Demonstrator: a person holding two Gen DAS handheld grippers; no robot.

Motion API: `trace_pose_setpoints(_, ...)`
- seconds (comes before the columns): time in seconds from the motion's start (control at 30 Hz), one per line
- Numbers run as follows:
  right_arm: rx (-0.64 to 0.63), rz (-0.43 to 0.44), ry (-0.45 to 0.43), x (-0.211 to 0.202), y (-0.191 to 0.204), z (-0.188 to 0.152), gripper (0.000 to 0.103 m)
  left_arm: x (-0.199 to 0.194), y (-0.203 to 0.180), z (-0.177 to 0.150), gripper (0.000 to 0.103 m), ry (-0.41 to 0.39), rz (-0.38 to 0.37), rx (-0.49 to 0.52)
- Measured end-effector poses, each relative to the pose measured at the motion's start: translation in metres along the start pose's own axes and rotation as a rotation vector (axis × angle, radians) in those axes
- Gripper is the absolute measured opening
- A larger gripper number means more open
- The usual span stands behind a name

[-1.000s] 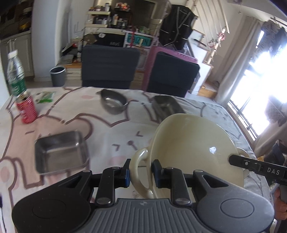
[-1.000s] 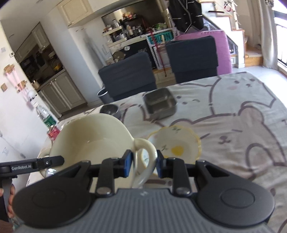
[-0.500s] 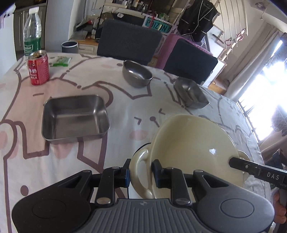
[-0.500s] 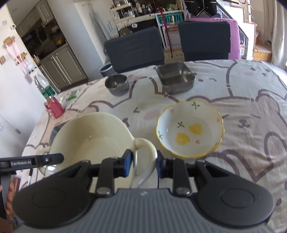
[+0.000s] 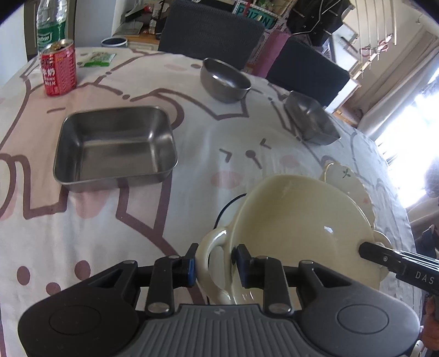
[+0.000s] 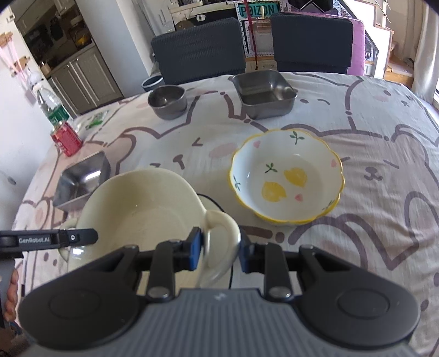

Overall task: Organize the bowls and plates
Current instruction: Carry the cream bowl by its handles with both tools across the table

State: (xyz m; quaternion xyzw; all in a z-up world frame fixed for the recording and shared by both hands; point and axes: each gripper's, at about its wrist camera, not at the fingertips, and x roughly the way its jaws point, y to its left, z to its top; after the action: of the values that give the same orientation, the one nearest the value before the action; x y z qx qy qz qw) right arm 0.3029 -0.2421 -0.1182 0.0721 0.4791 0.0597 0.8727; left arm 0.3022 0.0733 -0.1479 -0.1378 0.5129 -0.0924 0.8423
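Observation:
A cream bowl (image 5: 301,228) (image 6: 142,208) with two loop handles hangs low over the bear-print tablecloth (image 5: 82,233), carried by both grippers. My left gripper (image 5: 215,263) has one handle between its blue pads; its jaws are opening a little and the pads still touch the handle. My right gripper (image 6: 219,251) is shut on the opposite handle. A white floral bowl with a yellow rim (image 6: 285,175) (image 5: 343,175) stands just beyond the cream bowl, partly hidden by it in the left wrist view.
A large square steel tray (image 5: 115,142) (image 6: 82,178) lies to the left. A round steel bowl (image 5: 225,79) (image 6: 167,101) and a small square steel dish (image 5: 312,120) (image 6: 263,93) stand further back. A red can (image 5: 59,71), a bottle (image 5: 50,22) and two dark chairs (image 6: 200,52) are at the far edge. A black cable (image 6: 211,200) lies under the bowl.
Both grippers have come down toward the table with the cream bowl and tipped further downward. The floral bowl and steel tray now look closer and larger.

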Motion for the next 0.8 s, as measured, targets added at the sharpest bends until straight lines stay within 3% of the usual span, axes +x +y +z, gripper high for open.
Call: trace_pose_setpoints(0.8, -0.037, -0.032, 0.048, 0.015, 0.002, 0.004, 0.032, 0.019, 0.007, -0.001, 0.032, 0.056, 0.013, -0.028)
